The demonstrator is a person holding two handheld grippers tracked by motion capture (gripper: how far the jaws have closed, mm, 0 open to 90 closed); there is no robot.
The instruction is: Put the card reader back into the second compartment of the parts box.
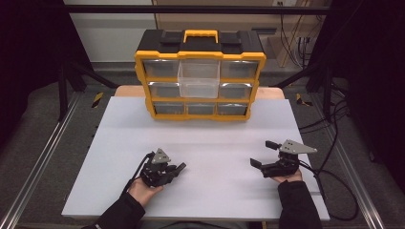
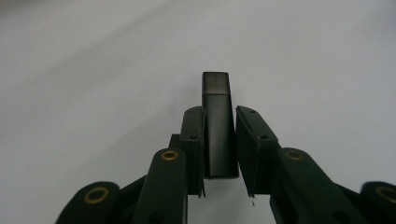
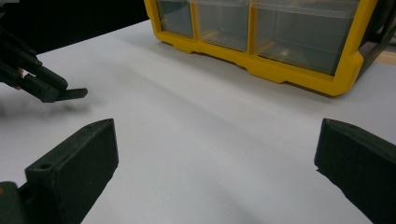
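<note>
So starting at the left: the left gripper (image 1: 177, 168) sits low over the white table (image 1: 114, 143), near the person's edge, and it's clamped on a small dark rectangular block (image 2: 218, 126), looks like a flat little stick of hard plastic, maybe a USB-drive kind of thing, can't say for sure. In the left gripper view the jaws pinch its long flat sides about midway to the back end, and the front end pokes out past the tips with a slightly lighter band across it. My guess is it's light and stiff, not fragile, but those smooth sides could let it slide or pivot if the squeeze eases, so holding it across the flats like this seems the right call, maybe a touch nearer the middle. Moving right, the yellow and black drawer organizer (image 1: 200, 76) stands at the far side of the table, with one clear drawer (image 1: 198, 78) in the top middle pulled out toward the person. Then on the right, the right gripper (image 1: 264, 153) hovers above the table with its jaws spread wide and nothing between them, well apart from the left one
</note>
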